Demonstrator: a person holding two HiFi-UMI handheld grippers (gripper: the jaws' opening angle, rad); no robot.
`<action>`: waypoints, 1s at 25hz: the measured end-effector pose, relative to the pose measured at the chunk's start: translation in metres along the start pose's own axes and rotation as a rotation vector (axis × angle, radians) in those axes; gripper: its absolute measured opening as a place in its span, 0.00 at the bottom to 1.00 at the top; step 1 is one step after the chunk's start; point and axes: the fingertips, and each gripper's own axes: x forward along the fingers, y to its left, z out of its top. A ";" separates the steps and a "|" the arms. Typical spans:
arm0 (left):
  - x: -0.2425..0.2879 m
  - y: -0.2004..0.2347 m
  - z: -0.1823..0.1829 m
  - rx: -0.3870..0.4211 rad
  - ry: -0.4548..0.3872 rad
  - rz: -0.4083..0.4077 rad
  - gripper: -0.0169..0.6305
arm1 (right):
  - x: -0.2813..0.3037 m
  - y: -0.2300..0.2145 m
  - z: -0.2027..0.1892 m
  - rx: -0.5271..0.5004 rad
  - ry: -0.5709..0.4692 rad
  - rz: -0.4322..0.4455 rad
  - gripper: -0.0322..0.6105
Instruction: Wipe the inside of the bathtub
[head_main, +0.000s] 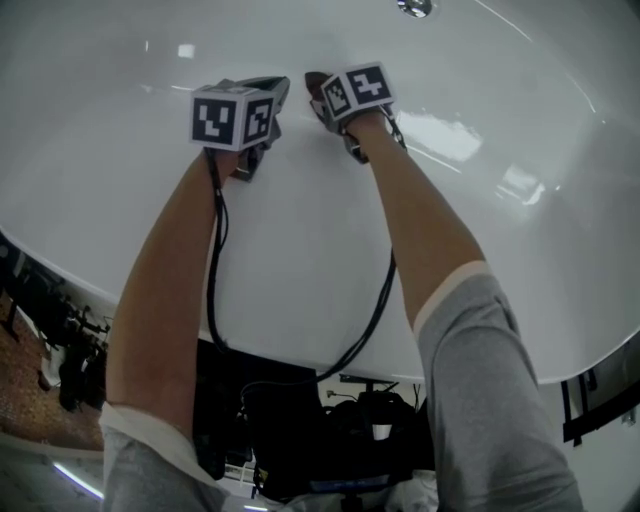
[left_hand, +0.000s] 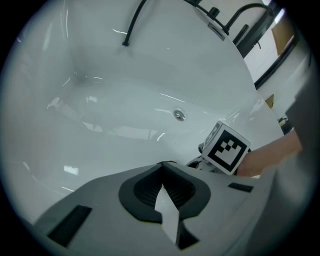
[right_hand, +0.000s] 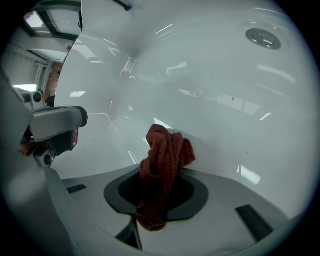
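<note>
A single white glossy bathtub (head_main: 300, 250) fills every view, and both arms reach down into it. The right hand-held gripper (right_hand: 159, 174) pinches the one cloth in sight, a rust-red, nubbly wiping rag (right_hand: 165, 150). The rag is bunched lengthwise along the jaws. A short tail hangs behind the dark pads, and the larger fold stands out past the jaw tips. That fold lies straight ahead of this hand-held gripper and looks to be touching the curved tub wall, or just off it. The shadow behind it sits very close, but contact cannot be settled. The left hand-held gripper (left_hand: 162, 167) carries nothing. Its jaws are pressed together at the tips, with only bare tub surface beyond them, and it hangs just beside the right one, on its left. Only the right hand can do the wiping, and I judge that the coming stroke depends on pushing the rag forward onto the wall and dragging it across. One round metal drain (right_hand: 263, 37) lies well ahead and to the right of the right hand-held gripper, on the tub floor. In all there are two hand-held grippers, one rag, one tub and one drain.
</note>
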 end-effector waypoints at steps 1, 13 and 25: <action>0.000 0.000 0.000 -0.002 0.000 0.000 0.04 | -0.003 -0.003 -0.002 0.009 -0.008 0.002 0.20; 0.003 -0.034 0.022 0.023 -0.035 -0.047 0.04 | -0.090 -0.116 -0.061 0.187 -0.104 -0.194 0.20; -0.001 -0.003 0.007 0.014 -0.030 0.009 0.04 | -0.022 -0.022 0.057 0.020 -0.176 -0.139 0.20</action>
